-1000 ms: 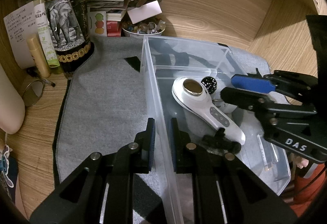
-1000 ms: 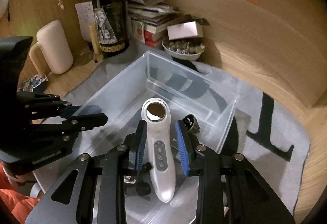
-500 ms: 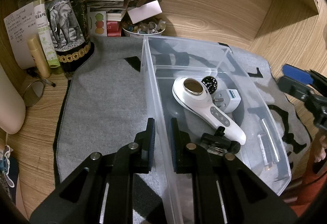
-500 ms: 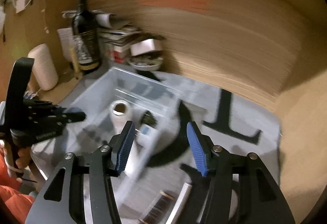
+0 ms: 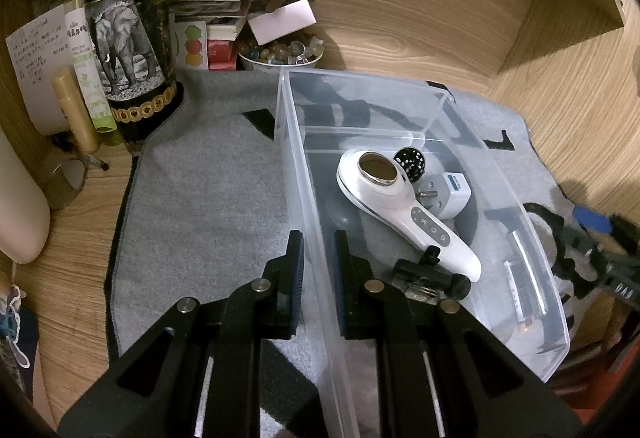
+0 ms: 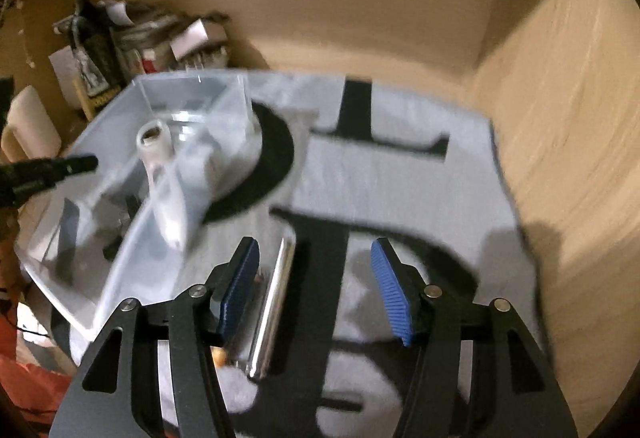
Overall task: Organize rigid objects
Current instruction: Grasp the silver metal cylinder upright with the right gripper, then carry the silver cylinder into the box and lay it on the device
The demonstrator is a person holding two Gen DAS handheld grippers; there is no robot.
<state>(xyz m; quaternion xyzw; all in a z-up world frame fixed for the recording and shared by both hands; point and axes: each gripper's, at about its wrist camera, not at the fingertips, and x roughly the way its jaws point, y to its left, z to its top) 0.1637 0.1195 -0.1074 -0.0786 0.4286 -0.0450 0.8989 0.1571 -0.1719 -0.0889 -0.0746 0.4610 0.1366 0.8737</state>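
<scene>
A clear plastic bin [image 5: 400,86] stands on a grey mat [image 5: 200,198]. My left gripper [image 5: 318,274] is shut on the bin's left wall, one finger inside and one outside. In the bin lie a white handheld device [image 5: 400,210], a black dotted ball [image 5: 408,162], a white plug [image 5: 448,190] and a black clip [image 5: 428,274]. My right gripper [image 6: 316,294] hangs over the mat to the right of the bin [image 6: 120,278], its jaws opening. A shiny metal bar [image 6: 276,302] lies on the mat between its fingers, nearer the left one, untouched. This view is blurred.
A dark bottle with an elephant label [image 5: 128,38], stacked papers and boxes, and a bowl of beads [image 5: 280,52] crowd the back left corner. A tape roll [image 5: 64,182] lies on the wood at left. Wooden walls close in at the back and right.
My right gripper has left the white device in the bin, swung right over the mat and spread its jaws. The left gripper and the bin stay put.
</scene>
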